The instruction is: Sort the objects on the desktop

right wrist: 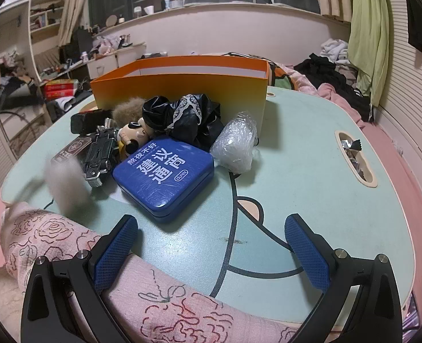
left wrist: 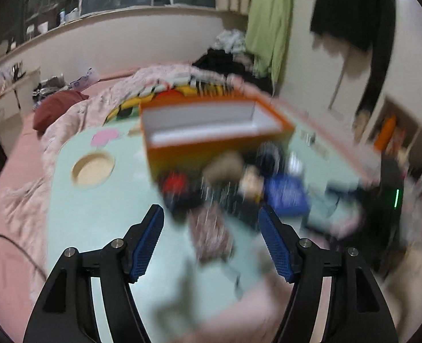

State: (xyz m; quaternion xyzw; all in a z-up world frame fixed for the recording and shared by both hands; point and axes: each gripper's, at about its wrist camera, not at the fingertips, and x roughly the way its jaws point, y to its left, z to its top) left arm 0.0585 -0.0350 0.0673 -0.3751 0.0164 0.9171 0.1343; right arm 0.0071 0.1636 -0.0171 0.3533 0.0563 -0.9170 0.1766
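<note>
Blue-padded left gripper point(left wrist: 211, 237), jaws apart and grasping nothing, hangs over a blurred grey-brown fuzzy item point(left wrist: 211, 235) at the near edge of the table point(right wrist: 311, 154); contact cannot be told through the blur. Right gripper point(right wrist: 211, 245), jaws wide and empty, rests low over bare table near a pink quilt point(right wrist: 182, 308). Beyond lie the unsorted pile: blue tin point(right wrist: 165, 175), toy car point(right wrist: 99, 151), plastic wrap point(right wrist: 235, 144), black cloth point(right wrist: 182, 114). Farthest, the orange box point(right wrist: 182, 85) stands open. Step judged: reaching for a pick; next, centre the jaws on one item, close, carry to the box
</note>
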